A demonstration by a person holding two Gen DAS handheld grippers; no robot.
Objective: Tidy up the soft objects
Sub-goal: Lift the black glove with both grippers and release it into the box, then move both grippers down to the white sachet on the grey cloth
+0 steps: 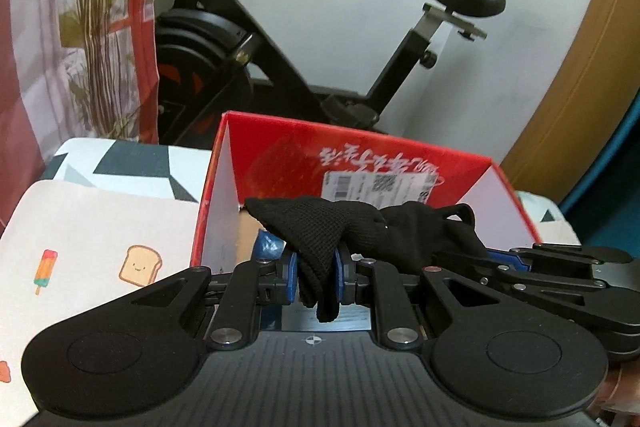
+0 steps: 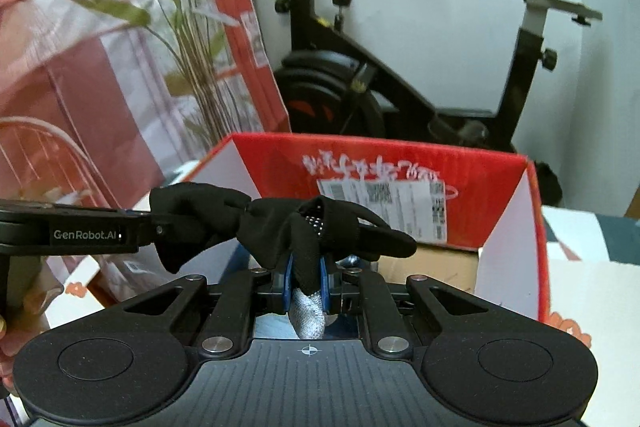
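- Left wrist view: left gripper (image 1: 316, 277) is clamped tight on a black glove (image 1: 320, 227). The glove bunches up over the blue pads (image 1: 291, 277) & a bit hangs down between them.
- The glove stretches off toward 3 o'clock, where the right gripper (image 1: 516, 259) comes in from the side & holds the other end.
- Red box (image 1: 280, 147) is open, right behind the glove at 12 o'clock. Something blue (image 1: 266, 245) lies inside, at the glove's 9 o'clock.
- Right wrist view: right gripper (image 2: 306, 281) is pinched shut on the same black glove (image 2: 280, 223). A grey cuff (image 2: 308, 313) pokes out under the pads.
- Left gripper (image 2: 154, 227) comes in from 9 o'clock, gripping the glove's far end.
- Red box (image 2: 400, 163) sits at 12 o'clock, mouth open, brown floor inside.
- Doing it well, I think: keep both grips tight, move both hands together so the glove isn't yanked, get it over the box mouth past the near wall, then let go w/ both so it drops in flat.
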